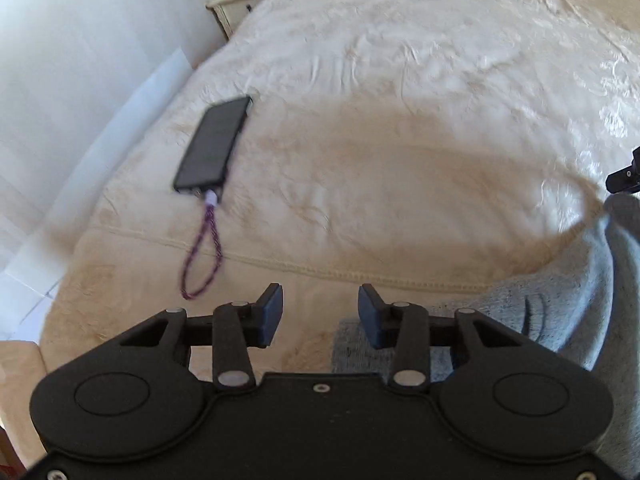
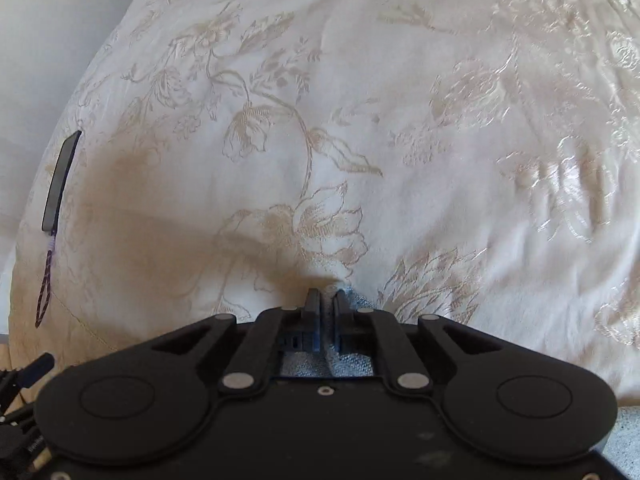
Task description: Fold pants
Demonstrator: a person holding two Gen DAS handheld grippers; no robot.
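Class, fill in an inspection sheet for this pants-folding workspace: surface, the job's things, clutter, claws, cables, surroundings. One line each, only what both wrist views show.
Surface: cream floral bedspread, wrinkled, part shaded.
Job's things: grey pants, bunched at the bed's near edge, a fold rising toward the right.
Clutter: black power bank lying flat on the bedspread, away from the pants.
Claws: left claw open, holding nothing, above the pants' edge; right claw shut on pants fabric.
Cables: short purple braided cable plugged into the power bank, looped on the bedspread.
Surroundings: white wall; cream nightstand beyond the bed, with blurred items on top.
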